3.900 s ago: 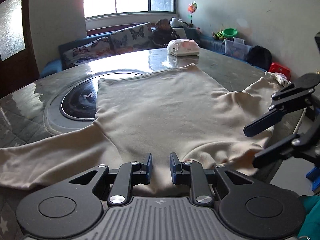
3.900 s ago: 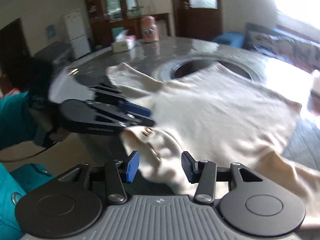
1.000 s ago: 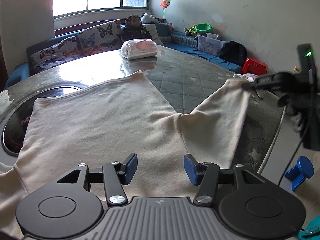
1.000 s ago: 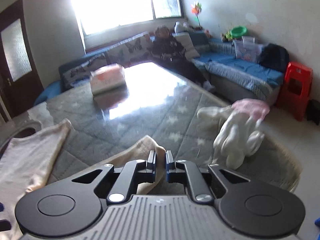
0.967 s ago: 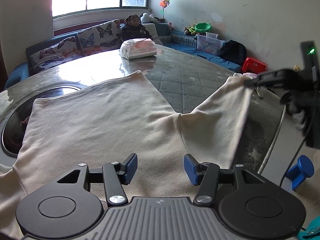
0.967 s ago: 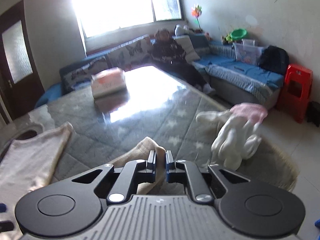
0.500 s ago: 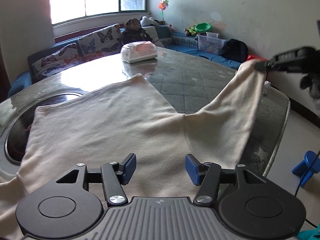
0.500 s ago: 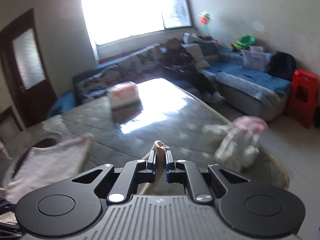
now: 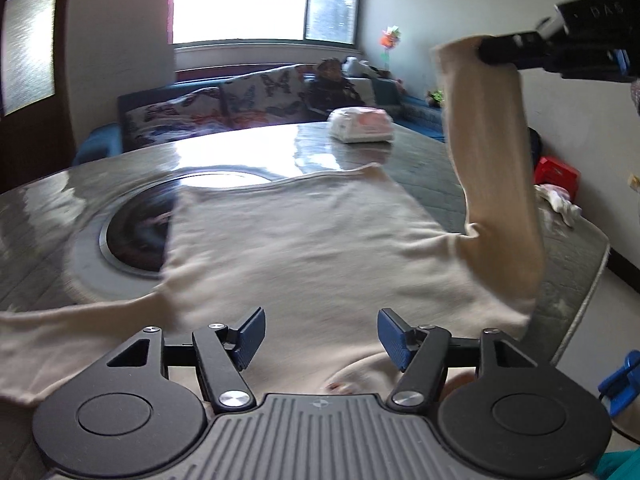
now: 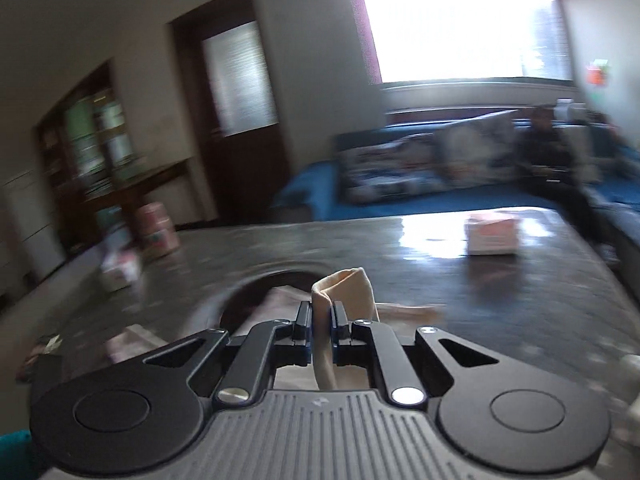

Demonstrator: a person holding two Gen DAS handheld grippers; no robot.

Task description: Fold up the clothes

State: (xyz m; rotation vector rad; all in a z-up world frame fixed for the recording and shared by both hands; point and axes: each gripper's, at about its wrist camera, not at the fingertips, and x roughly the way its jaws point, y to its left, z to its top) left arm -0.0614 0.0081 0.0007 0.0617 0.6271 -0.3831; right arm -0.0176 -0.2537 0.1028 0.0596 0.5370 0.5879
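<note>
Lying flat across the round grey worktop [image 9: 432,160]: a cream long-sleeved top [image 9: 304,240], soft matte knit, body squared off with a straight hem at the far side. Nearest, just above its neck end, the left tongs [image 9: 320,330], black arms with ribbed blue pads, standing apart and opening, nothing pinched between them, cloth only beneath. Draped to the left, one sleeve along the near rim. Lifted on the right, the other sleeve [image 9: 492,168], a tall limp column rising clear of the worktop, its cuff clamped in the right tongs [image 10: 319,322], shut tight on a folded bunch of the fabric. Under the top's far left corner, a dark round inset [image 9: 136,228] ringed in metal, partly covered. Beyond the hem, bare glossy quilt-patterned surface, wide and free up to a white-and-pink wrapped pack [image 9: 360,124] near the far edge. At the right rim, a crumpled pale cloth [image 9: 558,198]. Farther off, a blue sofa with butterfly cushions [image 9: 208,108] below a bright window [image 9: 248,0].
</note>
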